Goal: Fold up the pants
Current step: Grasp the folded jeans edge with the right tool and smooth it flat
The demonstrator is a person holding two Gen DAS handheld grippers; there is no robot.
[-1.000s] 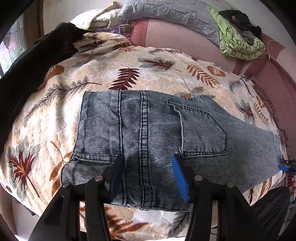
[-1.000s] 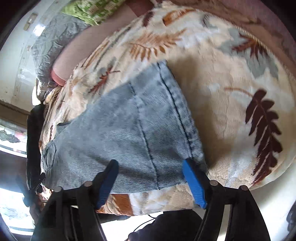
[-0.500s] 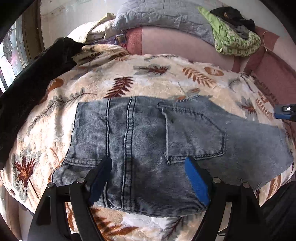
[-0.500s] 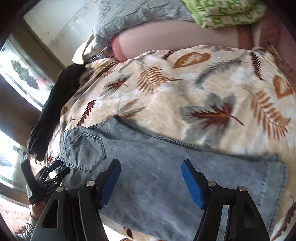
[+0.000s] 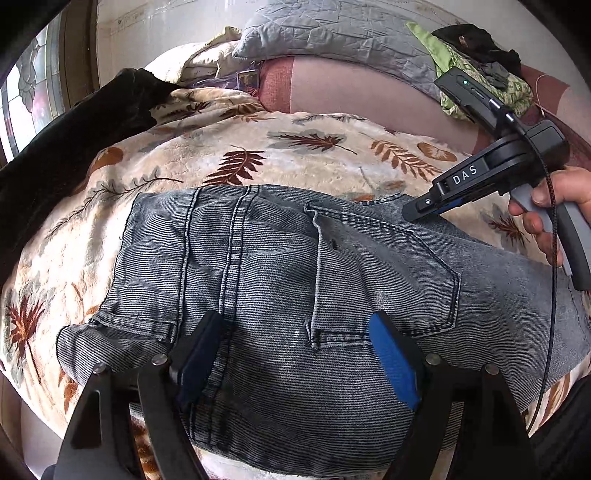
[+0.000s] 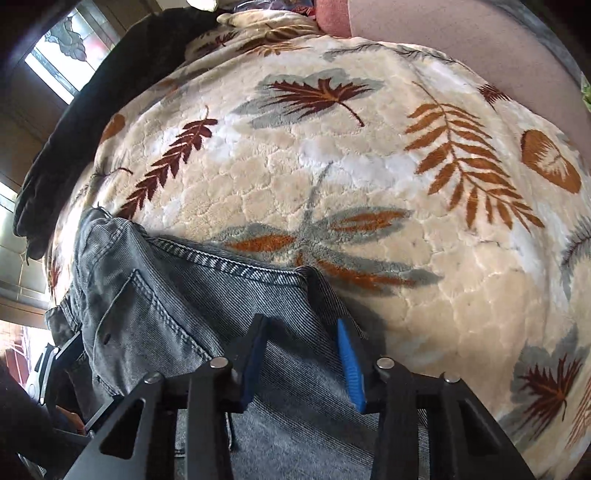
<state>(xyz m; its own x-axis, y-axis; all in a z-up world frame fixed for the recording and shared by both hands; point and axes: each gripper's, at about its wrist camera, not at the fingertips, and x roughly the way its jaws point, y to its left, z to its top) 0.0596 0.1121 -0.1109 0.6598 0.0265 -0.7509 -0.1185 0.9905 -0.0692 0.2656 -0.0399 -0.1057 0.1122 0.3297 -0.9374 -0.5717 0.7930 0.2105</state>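
Grey-blue denim pants (image 5: pixel 295 280) lie flat, back side up, on a cream blanket (image 5: pixel 229 147) with a leaf print. One back pocket (image 5: pixel 384 280) faces up.

Left gripper (image 5: pixel 295 350): jaws stand wide apart over the waist end, denim under them, pads not pressing on it. Blue pad on the right-hand finger (image 5: pixel 393 362) is plainly visible.

Right gripper (image 6: pixel 301 360): jaws closing, denim at the far edge of the pants between them. The pads are not seen pressing on it yet.

Left wrist view only: the right gripper seen from outside (image 5: pixel 436 208), held in a hand (image 5: pixel 546 210), its tip down at the far seam of the pants beside the pocket; a black cable (image 5: pixel 552 295) hanging from it; a grey quilted pillow (image 5: pixel 332 33) and green patterned cloth (image 5: pixel 480 88) behind the blanket; dark fabric (image 5: pixel 66 147) at left.

Right wrist view only: close detail of the stitched seam (image 6: pixel 221 262) and the blanket's pile; part of the left gripper at the lower left edge.

Writing: "DAS" in white on the right gripper's black body, left wrist view. No other text legible.
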